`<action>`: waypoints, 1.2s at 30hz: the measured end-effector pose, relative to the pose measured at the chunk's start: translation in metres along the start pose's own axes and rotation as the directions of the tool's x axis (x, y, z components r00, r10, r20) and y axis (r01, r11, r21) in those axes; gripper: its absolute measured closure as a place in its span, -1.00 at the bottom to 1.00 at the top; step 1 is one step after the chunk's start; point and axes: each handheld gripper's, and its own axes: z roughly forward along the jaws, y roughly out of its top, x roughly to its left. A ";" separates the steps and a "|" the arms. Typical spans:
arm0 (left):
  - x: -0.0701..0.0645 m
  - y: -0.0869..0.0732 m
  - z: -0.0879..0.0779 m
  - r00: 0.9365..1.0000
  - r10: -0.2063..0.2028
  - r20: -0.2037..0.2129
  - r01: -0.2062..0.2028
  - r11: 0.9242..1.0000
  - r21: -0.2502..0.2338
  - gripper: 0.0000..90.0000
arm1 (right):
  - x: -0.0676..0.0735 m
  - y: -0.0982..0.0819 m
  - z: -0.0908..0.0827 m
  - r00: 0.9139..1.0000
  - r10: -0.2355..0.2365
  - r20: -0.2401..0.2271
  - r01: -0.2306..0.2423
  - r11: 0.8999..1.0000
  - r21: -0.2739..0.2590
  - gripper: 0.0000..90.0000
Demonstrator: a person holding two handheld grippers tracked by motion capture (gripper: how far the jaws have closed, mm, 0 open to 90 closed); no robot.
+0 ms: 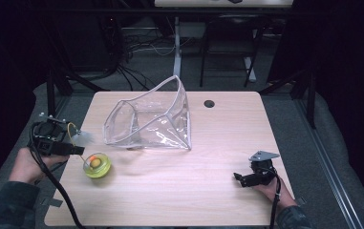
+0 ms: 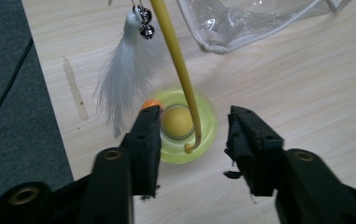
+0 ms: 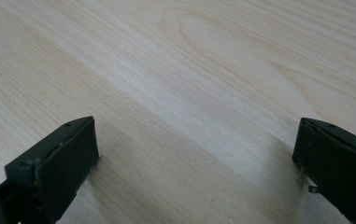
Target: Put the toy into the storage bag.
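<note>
Left claw (image 1: 77, 150) at near left, jaws partway apart, pads pressing nothing. Right claw (image 1: 237, 177) low at near right, jaws spread wide, hand (image 1: 270, 188) behind.

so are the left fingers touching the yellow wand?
Apart. The left gripper view shows the yellow wand hanging in the gap, with clear space to both left fingers.

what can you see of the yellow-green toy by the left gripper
The yellow-green toy is a round, translucent plastic-looking dish on the wooden table, near its left edge, with an orange-yellow ball in its middle. A curved yellow wand rises from it, carrying a white feather and small bells. The left gripper has its jaws on either side of the wand's foot, not pressing it.
</note>
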 end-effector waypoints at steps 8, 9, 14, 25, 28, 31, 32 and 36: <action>-0.002 0.002 0.006 1.000 0.022 0.002 -0.022 0.999 0.039 0.68 | 0.000 0.000 0.000 1.000 0.003 0.002 -0.003 1.000 -0.001 -1.00; -0.001 0.002 0.008 1.000 0.022 0.008 -0.022 0.999 0.041 0.75 | 0.000 0.000 0.000 1.000 0.002 0.001 -0.002 1.000 -0.001 -1.00; -0.005 0.003 0.008 0.999 0.035 0.008 -0.036 0.999 0.038 0.95 | 0.000 0.000 0.000 1.000 0.002 0.000 -0.002 1.000 -0.001 -1.00; -0.007 0.002 0.003 0.999 0.048 0.015 -0.048 0.999 0.014 0.96 | 0.000 0.000 0.000 1.000 0.001 0.001 -0.001 1.000 0.000 -1.00; -0.006 0.001 0.000 0.998 0.056 0.014 -0.057 0.998 0.019 0.96 | 0.000 0.000 0.000 1.000 0.000 0.001 0.000 1.000 -0.001 -1.00; -0.006 0.002 -0.007 0.998 0.067 0.011 -0.067 0.998 0.006 0.96 | 0.000 0.000 0.000 1.000 0.001 0.003 -0.001 1.000 -0.001 -1.00; -0.007 0.003 -0.009 0.997 0.080 0.009 -0.080 0.997 0.007 0.96 | 0.000 0.000 0.000 1.000 0.001 0.003 -0.001 1.000 -0.002 -1.00; -0.006 0.005 -0.011 0.996 0.092 0.005 -0.092 0.996 0.014 0.96 | 0.000 0.000 0.000 1.000 0.001 0.002 -0.001 1.000 -0.003 -1.00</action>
